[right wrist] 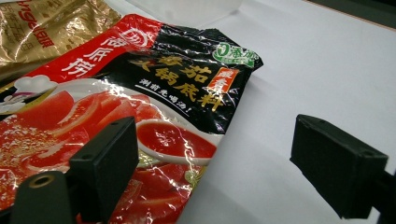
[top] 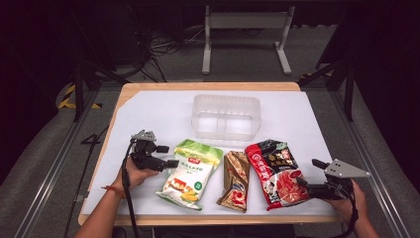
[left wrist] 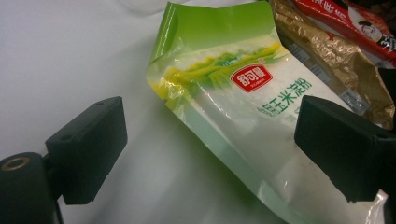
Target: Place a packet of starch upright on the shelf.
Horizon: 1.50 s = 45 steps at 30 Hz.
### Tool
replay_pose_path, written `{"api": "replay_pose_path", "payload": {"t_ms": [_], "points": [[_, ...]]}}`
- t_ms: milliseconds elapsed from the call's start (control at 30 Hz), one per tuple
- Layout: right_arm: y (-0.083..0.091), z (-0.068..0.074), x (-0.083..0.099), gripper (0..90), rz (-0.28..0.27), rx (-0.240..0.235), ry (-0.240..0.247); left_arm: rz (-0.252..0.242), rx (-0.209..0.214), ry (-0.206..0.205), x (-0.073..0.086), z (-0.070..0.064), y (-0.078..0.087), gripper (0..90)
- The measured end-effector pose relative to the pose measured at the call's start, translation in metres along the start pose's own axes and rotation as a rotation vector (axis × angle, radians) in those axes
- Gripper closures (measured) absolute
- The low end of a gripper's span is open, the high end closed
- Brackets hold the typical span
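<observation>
High view: left gripper gapes beside green bag; right gripper gapes beside red bag.

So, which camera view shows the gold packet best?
The high view: there the whole gold packet lies between the green-and-white bag and the red-and-black bag. The left gripper view catches only its crinkled upper part at the right, and the right gripper view only a corner at top left.

Lab or recording studio, not a home. Wooden bench under a white sheet, black surroundings, loose cables on grey floor beyond the far edge, metal rails alongside, hazard tape.
</observation>
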State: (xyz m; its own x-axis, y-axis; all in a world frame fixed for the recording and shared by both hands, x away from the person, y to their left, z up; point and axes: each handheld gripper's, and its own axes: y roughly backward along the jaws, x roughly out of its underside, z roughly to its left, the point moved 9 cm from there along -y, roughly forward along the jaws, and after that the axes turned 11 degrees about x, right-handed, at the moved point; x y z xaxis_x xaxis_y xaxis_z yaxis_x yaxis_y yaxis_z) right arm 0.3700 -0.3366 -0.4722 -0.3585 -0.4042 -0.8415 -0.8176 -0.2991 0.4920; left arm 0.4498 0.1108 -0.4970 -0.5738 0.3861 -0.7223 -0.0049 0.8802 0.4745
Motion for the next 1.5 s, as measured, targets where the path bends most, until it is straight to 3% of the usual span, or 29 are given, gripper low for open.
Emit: {"api": "replay_pose_path", "payload": {"t_ms": [100, 167, 300, 367, 467, 567, 633, 667, 700, 833, 867, 933, 967, 1000, 1167, 1367, 1500], "points": [[0.0, 0.002, 0.0, 15.3, 0.001, 0.002, 0.013, 0.028, -0.005, 0.002, -0.002, 0.003, -0.006, 9.8], [0.0, 0.002, 0.0, 15.3, 0.0, -0.003, 0.015, 0.066, 0.028, 0.025, -0.001, 0.002, -0.016, 10.1], [-0.001, 0.003, 0.001, 15.2, 0.006, -0.005, 0.023, 0.121, 0.022, -0.005, -0.003, 0.001, -0.027, 9.8], [-0.001, 0.001, 0.0, 15.7, 0.005, 0.026, 0.039, 0.149, 0.014, -0.023, -0.004, -0.001, -0.032, 7.4], [0.0, 0.0, -0.002, 15.7, -0.006, 0.025, 0.022, 0.164, 0.039, -0.027, -0.005, -0.006, -0.037, 6.0], [-0.001, 0.001, -0.001, 15.7, 0.0, 0.027, 0.026, 0.169, 0.055, -0.032, -0.007, -0.008, -0.04, 12.2], [-0.002, 0.002, 0.0, 15.8, 0.003, 0.026, 0.032, 0.165, 0.059, -0.033, -0.009, -0.009, -0.043, 21.2], [-0.002, 0.002, 0.0, 15.8, 0.004, 0.025, 0.035, 0.171, 0.102, -0.032, -0.008, -0.014, -0.047, 32.4], [-0.002, 0.003, 0.0, 15.8, 0.004, 0.022, 0.039, 0.175, 0.117, -0.032, -0.007, -0.017, -0.05, 45.2], [-0.002, 0.003, 0.0, 16.0, 0.005, 0.024, 0.045, 0.19, 0.101, -0.024, -0.008, -0.021, -0.05, 56.0], [-0.002, 0.003, 0.0, 16.1, 0.004, 0.024, 0.042, 0.184, 0.089, -0.034, -0.009, -0.021, -0.049, 58.1], [-0.001, 0.002, 0.0, 16.3, 0.005, 0.028, 0.038, 0.159, 0.095, -0.042, -0.011, -0.024, -0.046, 75.6], [-0.001, 0.002, 0.001, 16.3, 0.004, 0.029, 0.037, 0.138, 0.101, -0.051, -0.012, -0.029, -0.043, 75.6], [-0.001, 0.002, 0.0, 16.6, 0.002, 0.03, 0.038, 0.129, 0.085, -0.075, -0.014, -0.031, -0.041, 82.9], [0.0, 0.0, -0.001, 16.6, -0.004, 0.033, 0.03, 0.041, 0.036, -0.081, -0.016, -0.042, -0.024, 86.2], [-0.001, -0.004, -0.003, 16.7, -0.012, 0.039, 0.017, -0.127, -0.003, -0.081, -0.028, -0.053, 0.01, 86.8], [-0.003, -0.005, -0.006, 16.7, -0.016, 0.038, 0.01, -0.193, -0.025, -0.092, -0.034, -0.061, 0.026, 87.3]]}}
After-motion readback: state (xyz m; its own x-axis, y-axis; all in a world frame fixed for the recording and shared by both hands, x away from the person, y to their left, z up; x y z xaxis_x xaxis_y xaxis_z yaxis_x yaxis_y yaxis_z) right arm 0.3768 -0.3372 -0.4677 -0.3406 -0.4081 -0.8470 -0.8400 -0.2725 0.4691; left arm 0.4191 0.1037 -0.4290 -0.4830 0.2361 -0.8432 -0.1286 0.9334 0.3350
